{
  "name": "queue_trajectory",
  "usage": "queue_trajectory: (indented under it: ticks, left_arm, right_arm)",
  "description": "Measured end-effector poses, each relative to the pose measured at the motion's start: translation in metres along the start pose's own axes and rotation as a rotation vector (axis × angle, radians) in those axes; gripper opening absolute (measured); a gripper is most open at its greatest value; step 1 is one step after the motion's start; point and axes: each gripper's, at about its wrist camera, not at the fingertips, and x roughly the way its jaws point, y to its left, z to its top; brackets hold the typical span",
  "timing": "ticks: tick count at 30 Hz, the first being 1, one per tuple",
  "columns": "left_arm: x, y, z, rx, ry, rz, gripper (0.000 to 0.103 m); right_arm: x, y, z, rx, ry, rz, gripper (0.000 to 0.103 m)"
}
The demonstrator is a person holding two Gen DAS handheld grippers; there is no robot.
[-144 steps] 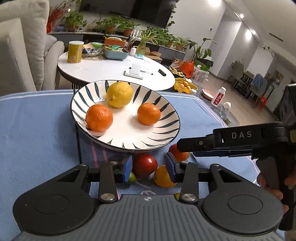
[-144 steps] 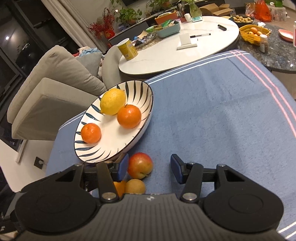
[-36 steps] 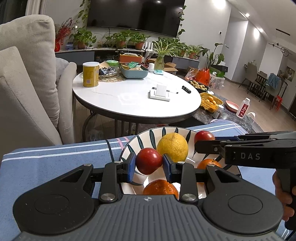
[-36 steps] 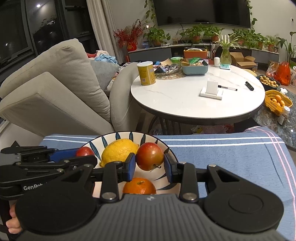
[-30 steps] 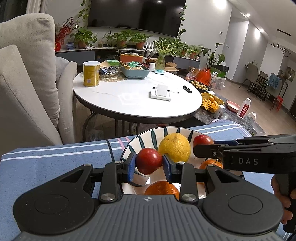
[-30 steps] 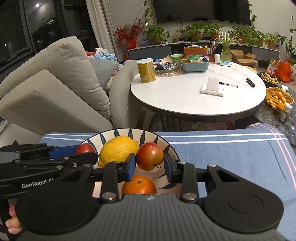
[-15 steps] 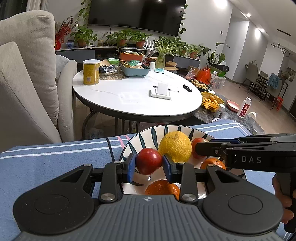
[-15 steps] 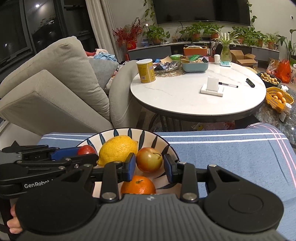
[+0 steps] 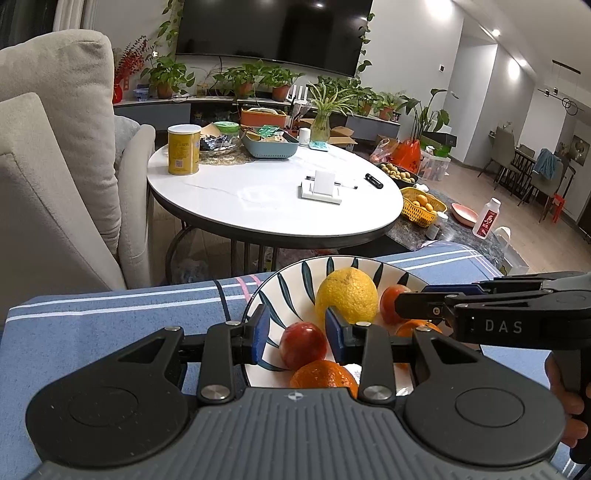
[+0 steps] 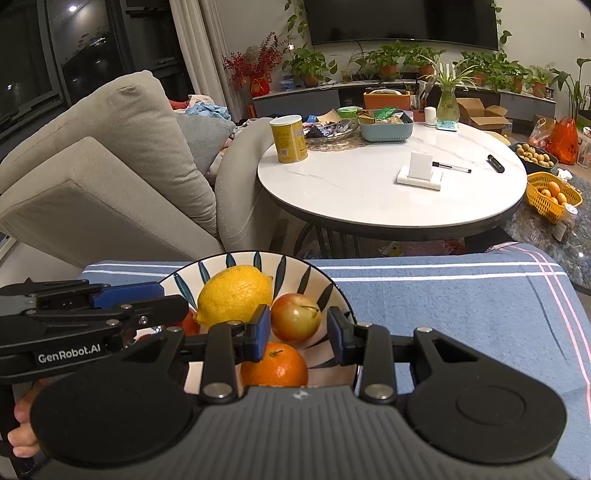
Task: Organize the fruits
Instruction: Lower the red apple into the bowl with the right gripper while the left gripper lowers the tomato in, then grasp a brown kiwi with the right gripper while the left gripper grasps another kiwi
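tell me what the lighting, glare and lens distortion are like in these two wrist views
Left wrist view: warm room light, ceiling lights blown out, a soft glare patch on the white table, straight walls bowed by the fisheye. Right wrist view: dark window with one lamp reflection, black vignette in the corners, fruit on the plate sharp and evenly lit.
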Motion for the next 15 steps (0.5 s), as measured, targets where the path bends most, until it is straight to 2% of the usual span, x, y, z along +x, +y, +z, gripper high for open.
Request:
queue_trajectory:
  ticks: [15]
  left_arm:
    - [-0.017,-0.006,0.0,-0.009,-0.012,-0.007,0.031]
  right_arm:
    - [-0.024,0.006,0.002,-0.008,-0.009,-0.007,0.039]
